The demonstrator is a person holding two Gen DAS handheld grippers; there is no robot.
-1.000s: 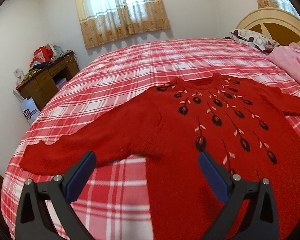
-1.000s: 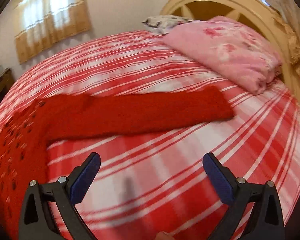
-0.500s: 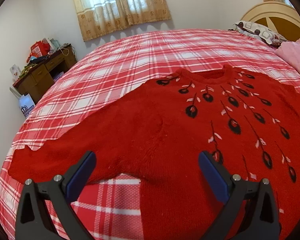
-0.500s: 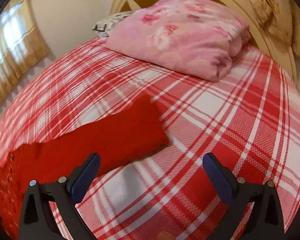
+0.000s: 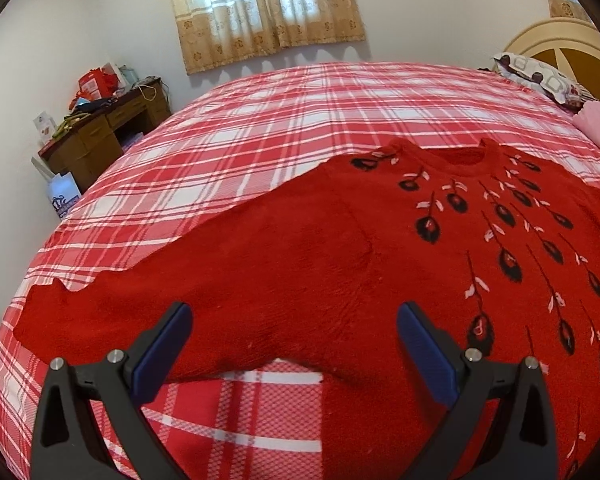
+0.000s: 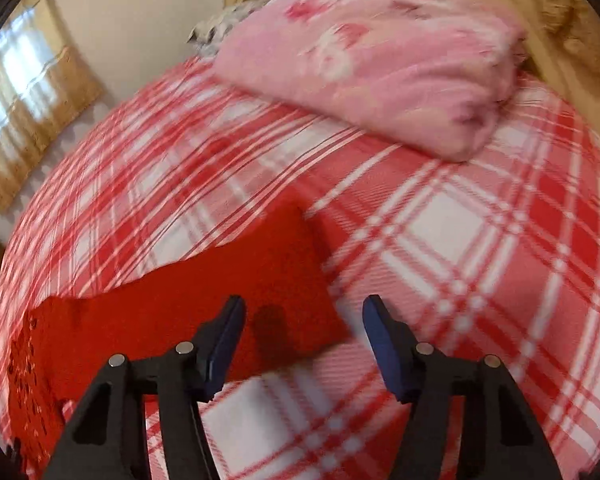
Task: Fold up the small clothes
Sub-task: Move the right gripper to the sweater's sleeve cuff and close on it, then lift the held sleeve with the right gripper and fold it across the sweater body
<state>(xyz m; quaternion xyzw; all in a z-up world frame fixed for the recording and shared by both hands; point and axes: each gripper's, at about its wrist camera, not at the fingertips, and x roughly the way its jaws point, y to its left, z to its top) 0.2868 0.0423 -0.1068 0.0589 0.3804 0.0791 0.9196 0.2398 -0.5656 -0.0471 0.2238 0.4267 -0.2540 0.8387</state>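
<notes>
Item: bed (image 5: 284,128), red-and-white plaid cover, filling the room ahead of us; curtained window (image 5: 260,8) beyond, cluttered wooden desk (image 5: 104,128) far to the left hand-held gripper's left; folded pink quilt (image 6: 380,52) and headboard (image 6: 572,36) beyond the right hand-held gripper.

Item: red sweater (image 5: 340,264), flat, front up, sleeves spread.

Change: within a second we had closed in. The left hand-held gripper (image 5: 294,340), jaws wide, holding nothing, now sat above the left sleeve by the underarm. The right hand-held gripper (image 6: 304,334), narrowed but still empty, had reached the right cuff (image 6: 300,300), between its fingers. We judged sleeve folding imminent.
</notes>
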